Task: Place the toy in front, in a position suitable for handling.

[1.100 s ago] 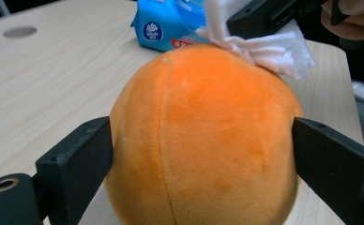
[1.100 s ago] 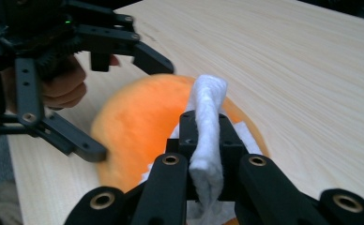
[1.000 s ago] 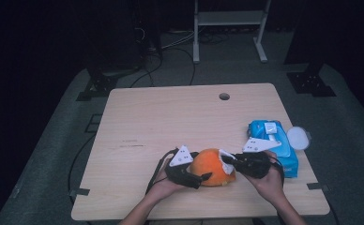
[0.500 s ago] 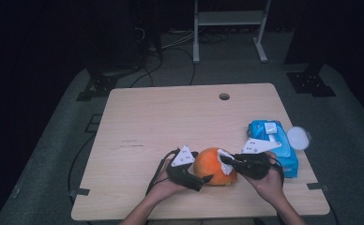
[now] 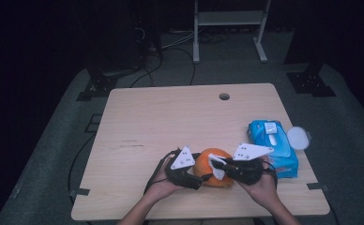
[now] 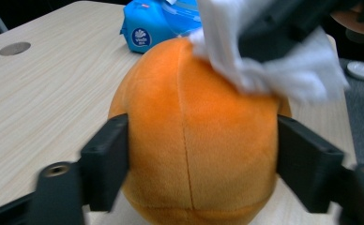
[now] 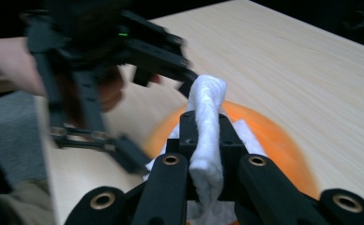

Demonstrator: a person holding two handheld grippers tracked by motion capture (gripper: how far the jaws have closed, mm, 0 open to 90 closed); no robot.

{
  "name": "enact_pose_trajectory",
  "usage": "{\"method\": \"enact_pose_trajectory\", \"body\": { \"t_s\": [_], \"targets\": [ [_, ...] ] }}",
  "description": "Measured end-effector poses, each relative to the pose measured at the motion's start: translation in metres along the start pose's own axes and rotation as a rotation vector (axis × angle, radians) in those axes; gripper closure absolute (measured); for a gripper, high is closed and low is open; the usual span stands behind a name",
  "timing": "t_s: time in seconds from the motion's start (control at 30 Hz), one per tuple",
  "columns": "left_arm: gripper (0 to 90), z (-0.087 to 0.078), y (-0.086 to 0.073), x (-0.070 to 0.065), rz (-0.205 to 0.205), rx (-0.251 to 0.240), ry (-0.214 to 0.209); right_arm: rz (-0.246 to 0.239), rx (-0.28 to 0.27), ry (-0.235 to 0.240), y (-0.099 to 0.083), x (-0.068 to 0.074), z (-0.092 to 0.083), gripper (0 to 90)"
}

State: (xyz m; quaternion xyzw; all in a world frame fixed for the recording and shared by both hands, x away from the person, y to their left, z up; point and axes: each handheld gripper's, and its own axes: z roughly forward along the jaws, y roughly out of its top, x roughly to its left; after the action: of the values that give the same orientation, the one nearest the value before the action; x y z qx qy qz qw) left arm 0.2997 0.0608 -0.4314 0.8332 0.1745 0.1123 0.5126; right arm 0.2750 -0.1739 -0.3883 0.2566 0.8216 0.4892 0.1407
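Fingers [image 6: 107, 168] of the left gripper [image 5: 195, 174] are bracketing the orange plush ball [image 5: 213, 168] at the near edge of the bench [image 5: 170, 122], having just been closing in on its sides, while the right gripper [image 5: 221, 168] is pinching a white wipe [image 7: 207, 140] tight and pressing it on the ball's top. Wiping looks to be the step in hand, with the blue wipe pack [image 5: 274, 147] lying just beside. Next, the right hand is likely needing to drag the wipe across the plush while the left is keeping the ball from rolling.
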Motion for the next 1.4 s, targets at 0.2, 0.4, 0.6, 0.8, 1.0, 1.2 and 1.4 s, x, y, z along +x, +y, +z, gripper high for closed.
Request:
{"method": "enact_pose_trajectory", "body": {
  "t_s": [0.2,0.4,0.6,0.8,1.0,1.2,1.4],
  "targets": [
    [21.3,0.006,-0.007,0.006,-0.050,0.018,-0.008,0.039,-0.007,-0.039,-0.005,-0.014,-0.003,84.1],
    [30.9,0.003,-0.003,0.003,-0.014,0.026,-0.003,0.017,-0.004,0.021,-0.002,0.006,0.008,84.2],
    [31.0,0.004,0.000,-0.004,0.048,0.042,0.012,-0.032,0.006,0.032,0.002,0.013,0.011,84.1],
    [23.9,0.006,-0.002,-0.003,0.018,0.034,0.003,0.031,-0.011,-0.079,-0.004,-0.018,-0.008,84.1],
    [24.9,0.008,0.002,-0.010,0.065,0.050,0.030,0.035,-0.006,-0.064,-0.003,-0.012,-0.006,84.2],
    [24.9,0.007,0.001,-0.017,0.138,0.075,0.054,-0.056,0.036,0.013,0.003,0.018,0.012,84.0],
    [25.2,0.009,0.002,-0.019,0.146,0.045,0.055,0.039,0.000,-0.046,-0.001,-0.013,-0.005,84.1]
  ]
}}
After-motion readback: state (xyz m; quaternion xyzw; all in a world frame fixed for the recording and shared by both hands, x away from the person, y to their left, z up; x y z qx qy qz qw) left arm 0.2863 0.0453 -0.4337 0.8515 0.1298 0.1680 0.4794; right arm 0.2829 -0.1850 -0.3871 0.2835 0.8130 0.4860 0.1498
